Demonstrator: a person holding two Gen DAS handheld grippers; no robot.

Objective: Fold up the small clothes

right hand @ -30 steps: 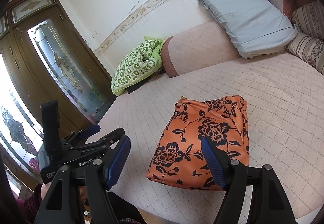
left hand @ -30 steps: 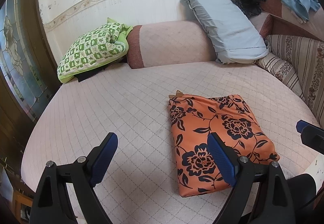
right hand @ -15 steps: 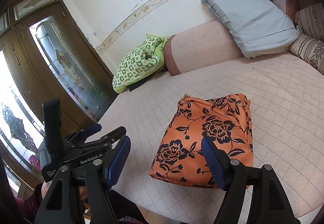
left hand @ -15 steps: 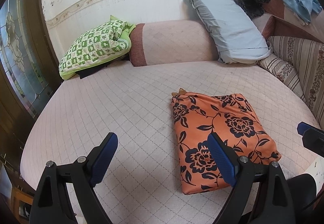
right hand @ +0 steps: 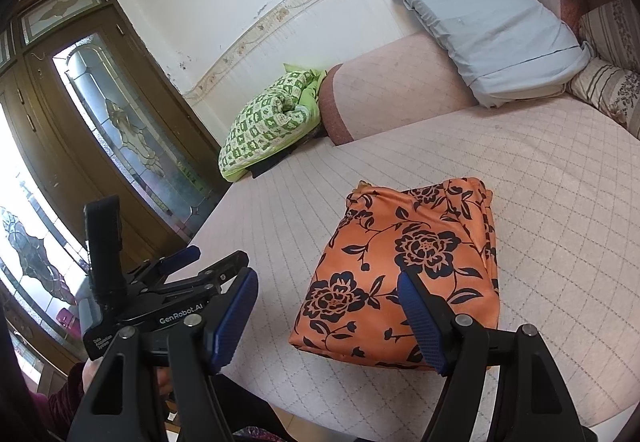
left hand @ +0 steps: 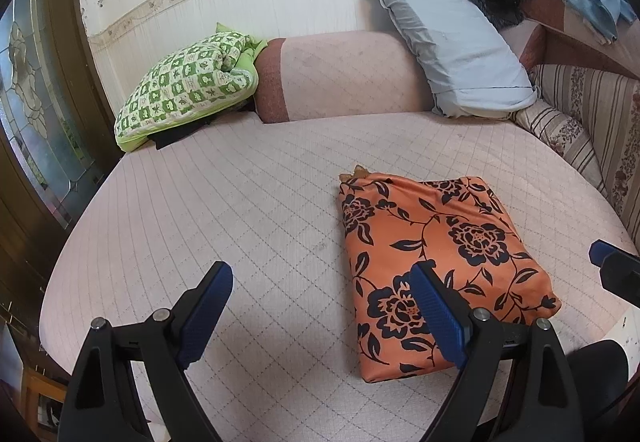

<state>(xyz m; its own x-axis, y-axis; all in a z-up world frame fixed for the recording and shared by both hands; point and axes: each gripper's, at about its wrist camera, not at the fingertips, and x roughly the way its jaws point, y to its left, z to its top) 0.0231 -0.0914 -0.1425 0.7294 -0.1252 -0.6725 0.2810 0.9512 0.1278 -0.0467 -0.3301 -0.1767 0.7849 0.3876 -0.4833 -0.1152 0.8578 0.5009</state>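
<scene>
A: Folded into a thick rectangle: orange cloth with black flower print (left hand: 436, 258), lying flat on the pale pink quilted mattress (left hand: 224, 210), toward its near right corner, one short side close to the near edge.

B: Same from the right wrist: folded bundle (right hand: 404, 266) near the mattress's (right hand: 560, 202) front edge, layered folds stacked along its right side. Small tab of orange fabric poking out at the far left corner.

A: Left gripper (left hand: 324, 306) spread wide, blue pads well apart, nothing between them. Held over the near edge; right pad (left hand: 436, 314) in front of the bundle's near left part, left pad over bare quilting. Contact with the cloth impossible to judge.

B: Right gripper (right hand: 328, 316) also wide open and empty, near the front edge. Right pad (right hand: 420, 320) overlapping the bundle's near end in view, left pad beside the other tool's black body.

A: Along the far edge: green-and-white checked folded quilt (left hand: 184, 90) at the far left corner, pink bolster cushion (left hand: 340, 76) in the middle, grey-blue pillow (left hand: 456, 50) leaning toward the far right corner.

B: Striped floral cushions (left hand: 568, 126) along the right edge.
</scene>
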